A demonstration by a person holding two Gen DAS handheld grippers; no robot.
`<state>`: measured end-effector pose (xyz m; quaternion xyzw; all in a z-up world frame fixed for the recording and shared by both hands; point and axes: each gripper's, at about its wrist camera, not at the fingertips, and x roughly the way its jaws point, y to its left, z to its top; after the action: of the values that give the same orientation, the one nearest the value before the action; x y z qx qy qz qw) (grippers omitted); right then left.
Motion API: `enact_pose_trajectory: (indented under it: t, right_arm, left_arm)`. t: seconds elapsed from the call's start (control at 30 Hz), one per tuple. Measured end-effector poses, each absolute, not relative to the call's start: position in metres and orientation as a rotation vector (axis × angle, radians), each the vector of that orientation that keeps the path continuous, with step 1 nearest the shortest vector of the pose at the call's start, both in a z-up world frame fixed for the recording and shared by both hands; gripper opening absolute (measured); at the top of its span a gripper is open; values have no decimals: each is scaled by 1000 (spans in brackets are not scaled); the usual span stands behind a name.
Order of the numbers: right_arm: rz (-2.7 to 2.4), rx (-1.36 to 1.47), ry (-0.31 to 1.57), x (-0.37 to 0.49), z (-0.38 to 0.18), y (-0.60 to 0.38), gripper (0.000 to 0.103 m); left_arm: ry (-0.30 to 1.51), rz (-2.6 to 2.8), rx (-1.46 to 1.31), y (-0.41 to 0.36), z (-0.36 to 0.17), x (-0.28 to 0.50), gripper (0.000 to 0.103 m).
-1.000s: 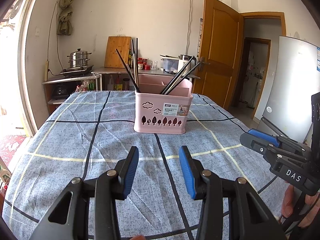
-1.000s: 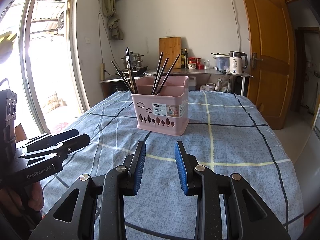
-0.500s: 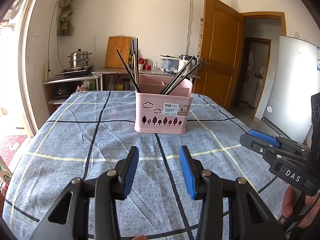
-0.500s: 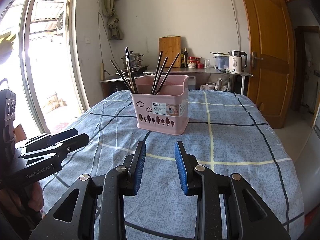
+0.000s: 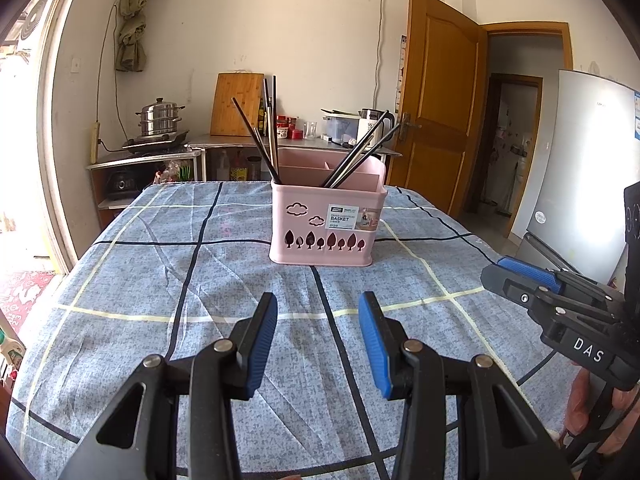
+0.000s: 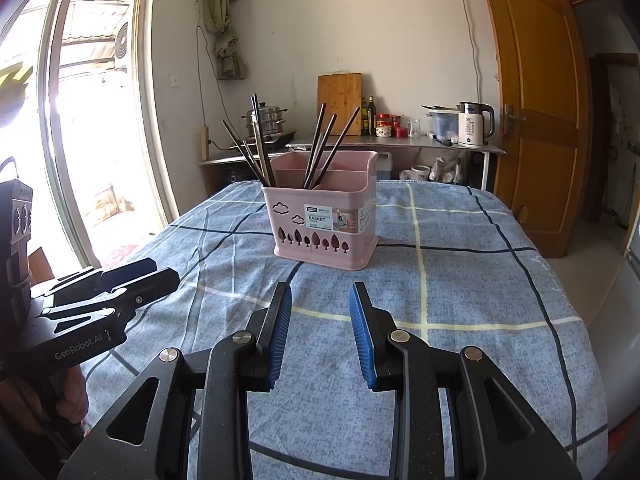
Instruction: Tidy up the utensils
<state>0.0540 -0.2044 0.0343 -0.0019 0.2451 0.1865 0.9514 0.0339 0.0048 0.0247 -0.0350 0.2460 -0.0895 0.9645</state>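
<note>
Between empty, parted tongs [image 5: 318,304] and basket [image 5: 326,226], bare tablecloth [image 5: 160,280].

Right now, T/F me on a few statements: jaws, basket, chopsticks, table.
1. Both grippers have their jaws open and empty. True: left gripper and right gripper hold nothing.
2. The pink basket lies tipped on its side. False: it stands upright on the blue checked tablecloth.
3. The chopsticks stand in the basket. True: two clusters, in separate compartments.
4. Loose chopsticks lie on the cloth in front of the basket. False: none show there.
5. The left gripper touches the basket. False: it is apart from it, nearer the camera.
</note>
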Motion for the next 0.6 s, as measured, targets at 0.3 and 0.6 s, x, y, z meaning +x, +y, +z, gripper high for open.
enact_pose_trajectory:
  t: [0.3, 0.6]
  right_arm:
    - [378, -6, 500, 54, 34, -204, 31]
    - [378, -5, 500, 54, 34, -204, 31]
  left_arm:
    - [504, -176, -76, 7, 25, 34, 44]
    - [503, -175, -73, 5, 24, 35, 44]
